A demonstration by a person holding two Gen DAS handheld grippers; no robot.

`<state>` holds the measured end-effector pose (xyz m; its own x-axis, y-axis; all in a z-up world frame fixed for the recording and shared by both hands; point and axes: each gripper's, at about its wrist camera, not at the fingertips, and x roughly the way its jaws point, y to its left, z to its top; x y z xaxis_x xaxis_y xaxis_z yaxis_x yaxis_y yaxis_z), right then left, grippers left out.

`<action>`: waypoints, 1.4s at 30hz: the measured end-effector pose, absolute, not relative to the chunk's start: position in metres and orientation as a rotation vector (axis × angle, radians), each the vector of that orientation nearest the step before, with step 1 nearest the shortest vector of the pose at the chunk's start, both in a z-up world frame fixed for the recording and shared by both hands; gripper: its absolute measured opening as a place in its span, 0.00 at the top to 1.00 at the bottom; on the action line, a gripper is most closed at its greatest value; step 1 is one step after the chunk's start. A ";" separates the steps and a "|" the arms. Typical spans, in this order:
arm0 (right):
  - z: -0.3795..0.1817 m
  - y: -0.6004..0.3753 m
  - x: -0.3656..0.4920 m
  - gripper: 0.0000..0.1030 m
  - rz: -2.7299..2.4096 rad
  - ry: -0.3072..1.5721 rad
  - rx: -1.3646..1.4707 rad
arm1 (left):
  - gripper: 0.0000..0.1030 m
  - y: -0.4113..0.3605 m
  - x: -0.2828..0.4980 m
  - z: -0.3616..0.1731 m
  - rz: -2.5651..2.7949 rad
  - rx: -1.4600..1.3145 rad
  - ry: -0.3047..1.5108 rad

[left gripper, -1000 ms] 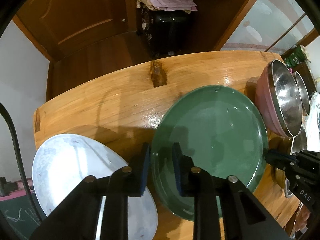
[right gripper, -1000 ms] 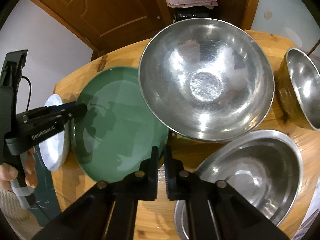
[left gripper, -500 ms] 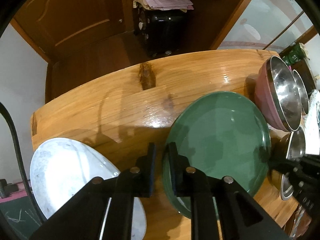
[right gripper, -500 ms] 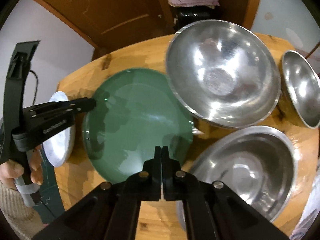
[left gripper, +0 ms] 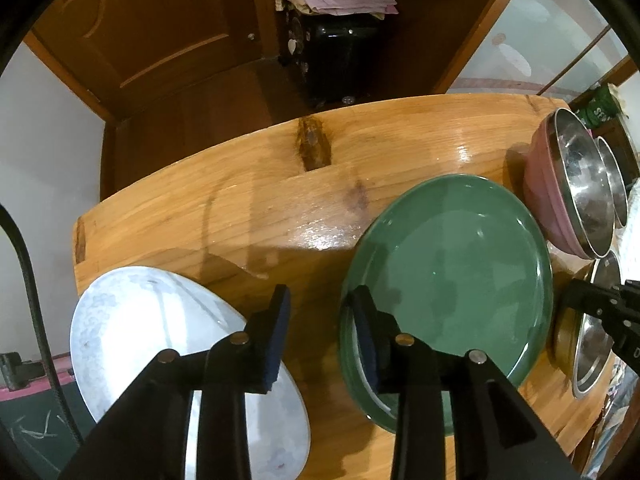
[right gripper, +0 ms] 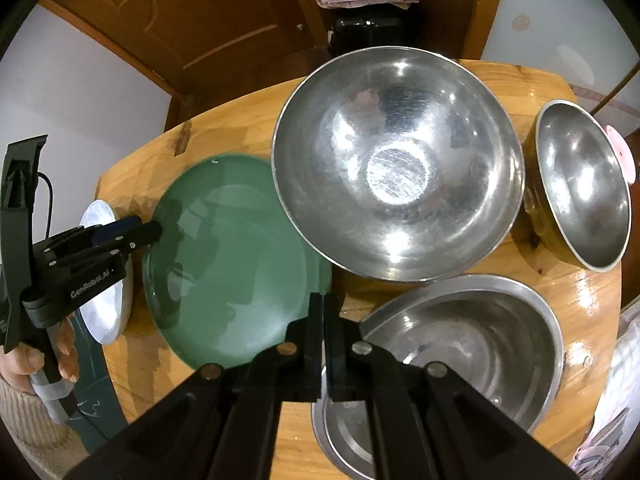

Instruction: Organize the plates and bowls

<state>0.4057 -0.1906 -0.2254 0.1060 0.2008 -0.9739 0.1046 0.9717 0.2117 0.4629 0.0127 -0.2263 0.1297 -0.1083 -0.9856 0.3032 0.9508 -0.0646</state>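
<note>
The left claw (left gripper: 320,316) has its two fingers wide apart, with nothing between them. It hangs over the wooden surface (left gripper: 248,208), with the white plate (left gripper: 132,328) on one side and the green plate (left gripper: 452,280) on the other. One finger sits over the near rim of the green plate. The left view shows all of the white plate; the right view shows only a thin slice of it (right gripper: 106,280) behind the left claw (right gripper: 140,230).

The right claw (right gripper: 322,308) has its fingers pressed together, just at the right rim of the green plate (right gripper: 224,276). I cannot tell if the rim is pinched between them. The left view shows only the tip of this claw (left gripper: 576,300) at the plate's far side.

The right view looks down into three shiny metal bowls: a big bowl (right gripper: 396,160) that hides part of the green plate, a small bowl (right gripper: 580,184) beside it, and a wide bowl (right gripper: 460,356) near the claw. The left view shows what the right one hides: the big bowl (left gripper: 560,184) is pink on the outside.
</note>
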 end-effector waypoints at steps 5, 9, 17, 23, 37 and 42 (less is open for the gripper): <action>-0.228 -0.192 0.411 0.94 0.082 1.472 0.289 | 0.68 0.010 0.466 -0.232 -0.319 0.155 1.439; -0.230 -0.190 0.416 0.83 0.068 1.480 0.272 | 0.63 0.007 0.466 -0.234 -0.338 0.152 1.445; -0.238 -0.186 0.417 0.76 0.052 1.505 0.256 | 0.62 0.005 0.462 -0.235 -0.360 0.128 1.454; -0.246 -0.180 0.419 0.76 0.066 1.512 0.276 | 0.62 0.003 0.457 -0.236 -0.388 0.126 1.467; -0.248 -0.172 0.420 0.96 0.027 1.495 0.223 | 0.80 -0.004 0.461 -0.238 -0.351 0.129 1.468; -0.249 -0.177 0.416 0.97 0.027 1.488 0.258 | 0.82 0.000 0.454 -0.234 -0.337 0.117 1.466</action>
